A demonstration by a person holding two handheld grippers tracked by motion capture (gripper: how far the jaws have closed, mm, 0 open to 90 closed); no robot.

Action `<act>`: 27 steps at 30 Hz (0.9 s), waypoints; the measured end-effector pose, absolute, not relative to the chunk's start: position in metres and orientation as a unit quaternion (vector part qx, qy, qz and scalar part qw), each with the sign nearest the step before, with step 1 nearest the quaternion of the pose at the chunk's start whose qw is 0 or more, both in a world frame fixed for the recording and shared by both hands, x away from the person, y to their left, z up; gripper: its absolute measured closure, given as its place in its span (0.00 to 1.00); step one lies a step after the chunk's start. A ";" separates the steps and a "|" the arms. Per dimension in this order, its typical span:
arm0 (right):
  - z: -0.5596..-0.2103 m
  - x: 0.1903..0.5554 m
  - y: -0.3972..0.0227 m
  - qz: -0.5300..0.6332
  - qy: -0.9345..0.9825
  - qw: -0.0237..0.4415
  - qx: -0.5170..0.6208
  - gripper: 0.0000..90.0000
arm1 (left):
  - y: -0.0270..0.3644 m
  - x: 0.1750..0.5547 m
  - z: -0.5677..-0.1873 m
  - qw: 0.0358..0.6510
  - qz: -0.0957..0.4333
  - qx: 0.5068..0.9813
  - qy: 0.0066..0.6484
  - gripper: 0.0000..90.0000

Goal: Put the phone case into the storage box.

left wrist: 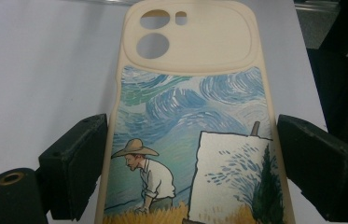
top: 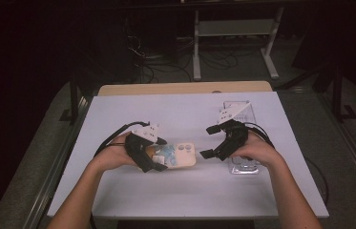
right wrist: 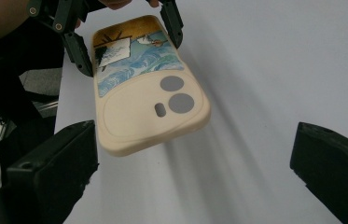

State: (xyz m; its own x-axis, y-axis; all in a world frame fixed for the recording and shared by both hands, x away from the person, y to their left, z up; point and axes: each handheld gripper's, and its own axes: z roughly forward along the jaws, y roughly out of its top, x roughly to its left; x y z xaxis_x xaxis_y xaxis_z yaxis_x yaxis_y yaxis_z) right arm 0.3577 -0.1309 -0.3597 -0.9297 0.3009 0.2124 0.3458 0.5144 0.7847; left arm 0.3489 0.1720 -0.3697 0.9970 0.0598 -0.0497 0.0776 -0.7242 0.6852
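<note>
Black jaws of left gripper (left wrist: pixel 185 163) clamped on painted phone case (left wrist: pixel 190 130), one on each long edge

Held by lower half, lifted off white worktop (top: pixel 185 191) and pointing toward right gripper (top: pixel 216 143), camera-cutout end free; probably presented so for a handover or for fitting something in. Right gripper (right wrist: pixel 195 177) released, jaws wide apart, nothing between them, facing the free end of phone case (right wrist: pixel 148 102) from just beside it, not touching. Clear plastic box (top: pixel 240 138) lying on worktop under and behind right hand (top: pixel 256 152), perhaps packaging. White sheet over wooden top, matte and clean. Dim room behind, cables on floor, pale shelf frame (top: pixel 235 28)
</note>
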 end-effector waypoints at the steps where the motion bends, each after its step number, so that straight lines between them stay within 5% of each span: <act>1: -0.359 0.358 -0.131 -0.457 -0.870 0.029 -0.186 0.00 | 0.171 0.349 -0.370 0.370 -0.010 0.928 0.033 0.13; 27: -0.362 0.350 -0.106 -0.441 -0.887 0.032 -0.131 0.00 | 0.156 0.341 -0.372 0.361 -0.015 0.932 0.013 0.13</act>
